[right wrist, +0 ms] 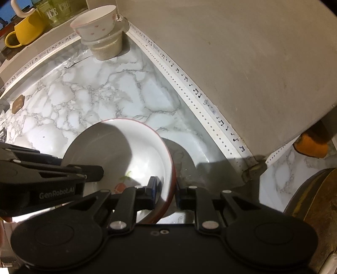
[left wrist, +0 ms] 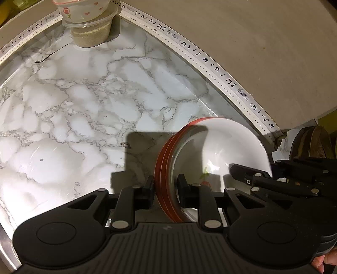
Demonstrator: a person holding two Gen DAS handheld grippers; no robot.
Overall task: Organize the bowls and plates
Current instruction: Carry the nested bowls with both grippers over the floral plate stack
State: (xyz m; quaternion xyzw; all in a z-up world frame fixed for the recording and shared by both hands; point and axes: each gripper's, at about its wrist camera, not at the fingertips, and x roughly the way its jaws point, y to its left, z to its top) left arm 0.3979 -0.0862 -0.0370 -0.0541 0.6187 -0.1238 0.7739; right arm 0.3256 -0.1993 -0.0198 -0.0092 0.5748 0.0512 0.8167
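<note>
A stack of white bowls with red outsides (left wrist: 219, 143) is held above the marble counter (left wrist: 84, 105). My left gripper (left wrist: 165, 189) is shut on its left rim. My right gripper (right wrist: 166, 190) is shut on the right rim of the same stack (right wrist: 118, 145). A flower print shows inside the top bowl. Each gripper shows in the other's view: the right one (left wrist: 273, 177) and the left one (right wrist: 52, 175). A small white bowl with pink hearts (left wrist: 82, 10) sits on a lidded plastic tub (left wrist: 91, 31) in the back corner.
A grey wall (left wrist: 252, 52) with a music-note trim strip (left wrist: 200, 52) borders the counter on the right. A yellow mug (right wrist: 23, 31) and a glass jar (right wrist: 61, 12) stand on a ledge at the back left. A wooden object (left wrist: 311, 141) lies at the far right.
</note>
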